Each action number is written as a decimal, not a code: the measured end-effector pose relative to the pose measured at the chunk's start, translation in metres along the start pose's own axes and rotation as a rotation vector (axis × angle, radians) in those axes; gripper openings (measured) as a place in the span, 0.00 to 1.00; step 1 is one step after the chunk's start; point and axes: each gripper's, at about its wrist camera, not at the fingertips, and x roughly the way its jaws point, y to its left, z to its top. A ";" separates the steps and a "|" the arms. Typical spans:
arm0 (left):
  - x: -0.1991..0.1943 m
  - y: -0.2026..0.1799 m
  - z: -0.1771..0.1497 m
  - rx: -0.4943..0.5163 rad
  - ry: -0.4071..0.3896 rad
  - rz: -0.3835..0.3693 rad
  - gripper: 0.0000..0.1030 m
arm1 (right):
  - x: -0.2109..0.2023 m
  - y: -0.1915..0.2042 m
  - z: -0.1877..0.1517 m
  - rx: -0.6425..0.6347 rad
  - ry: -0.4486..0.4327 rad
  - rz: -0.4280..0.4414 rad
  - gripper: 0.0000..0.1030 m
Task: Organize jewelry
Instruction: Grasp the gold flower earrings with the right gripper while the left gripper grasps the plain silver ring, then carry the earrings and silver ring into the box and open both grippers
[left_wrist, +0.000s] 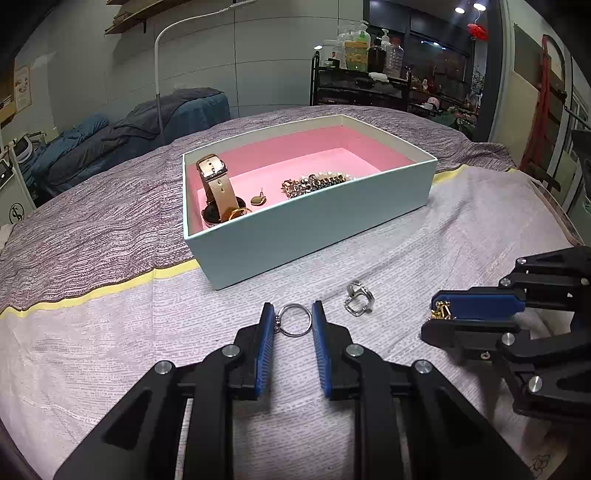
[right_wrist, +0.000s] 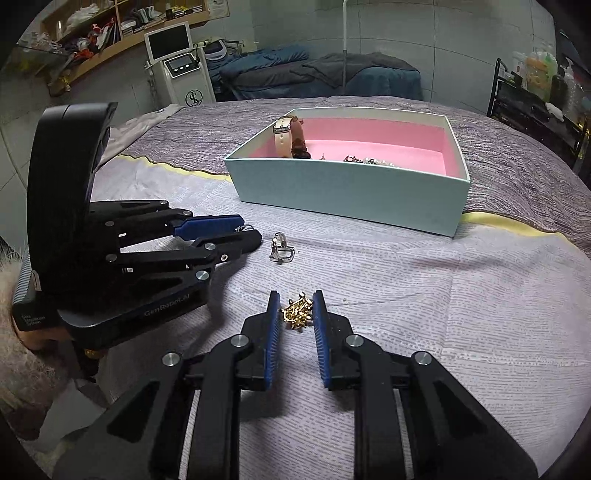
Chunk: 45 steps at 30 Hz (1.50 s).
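Observation:
A pale blue box (left_wrist: 317, 229) with a pink lining holds a tan-strap watch (left_wrist: 218, 192), an earring (left_wrist: 258, 199) and a beaded bracelet (left_wrist: 314, 182). My left gripper (left_wrist: 293, 319) is open around a silver ring (left_wrist: 293, 319) lying on the cloth. A second silver ring (left_wrist: 358, 299) lies just to its right. My right gripper (right_wrist: 297, 312) is open around a small gold chain piece (right_wrist: 297, 312), which also shows in the left wrist view (left_wrist: 440, 310). The box (right_wrist: 351, 195) and the left gripper (right_wrist: 245, 232) show in the right wrist view.
The jewelry lies on a light patterned cloth (left_wrist: 110, 350) with a yellow border over a mauve bedspread (left_wrist: 92, 221). A black shelf rack with bottles (left_wrist: 362, 74) stands beyond the bed. A white machine (right_wrist: 181, 62) and blue bedding stand behind.

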 end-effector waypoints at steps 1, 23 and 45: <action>-0.002 0.000 -0.001 -0.007 -0.002 -0.004 0.20 | -0.001 -0.001 0.000 0.001 -0.001 0.001 0.18; -0.045 -0.008 0.014 -0.019 -0.128 -0.009 0.20 | -0.025 -0.026 0.023 0.017 -0.101 -0.044 0.18; 0.001 0.013 0.072 -0.029 -0.137 0.063 0.20 | -0.009 -0.051 0.083 0.027 -0.169 -0.106 0.18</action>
